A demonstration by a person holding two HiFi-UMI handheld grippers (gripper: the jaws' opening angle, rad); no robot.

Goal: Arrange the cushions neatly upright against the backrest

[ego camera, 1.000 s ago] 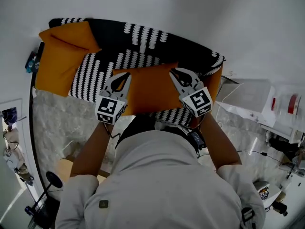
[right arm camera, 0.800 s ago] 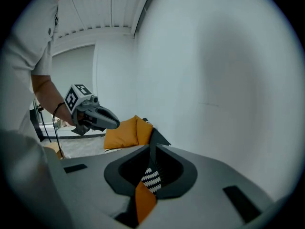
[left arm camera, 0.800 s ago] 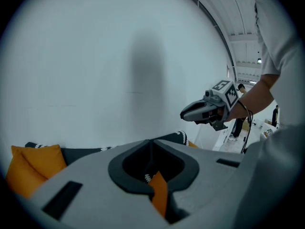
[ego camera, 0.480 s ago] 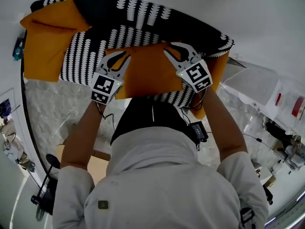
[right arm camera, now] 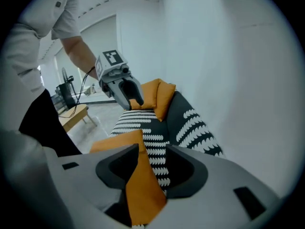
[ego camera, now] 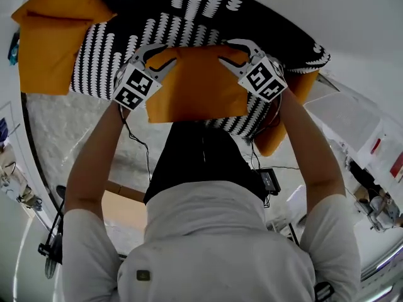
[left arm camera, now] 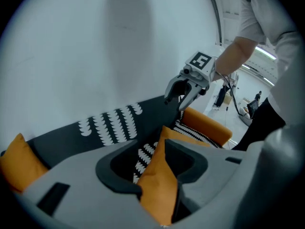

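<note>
Release is under way on the middle cushion [ego camera: 198, 83], which stands on the sofa seat [ego camera: 94, 68] with its top edge toward the backrest [ego camera: 208, 5]. The left tongs [ego camera: 162, 55] are at its upper left corner and the right tongs [ego camera: 227, 51] at its upper right. That spacing probably serves to keep the top edge level while the cushion is set back.

Both pairs of jaws are opening. In each gripper view a fold of orange fabric runs between the jaws, but they stand apart and no longer look to pinch it, so the cushion seems to carry its own weight. Whether it actually touches the backrest I cannot tell.

A second cushion [ego camera: 44, 43] leans in the sofa's left corner, well apart from the middle one. A third cushion [ego camera: 277, 137] hangs low at the right end, partly behind the person's right arm, and likely needs straightening next.
</note>
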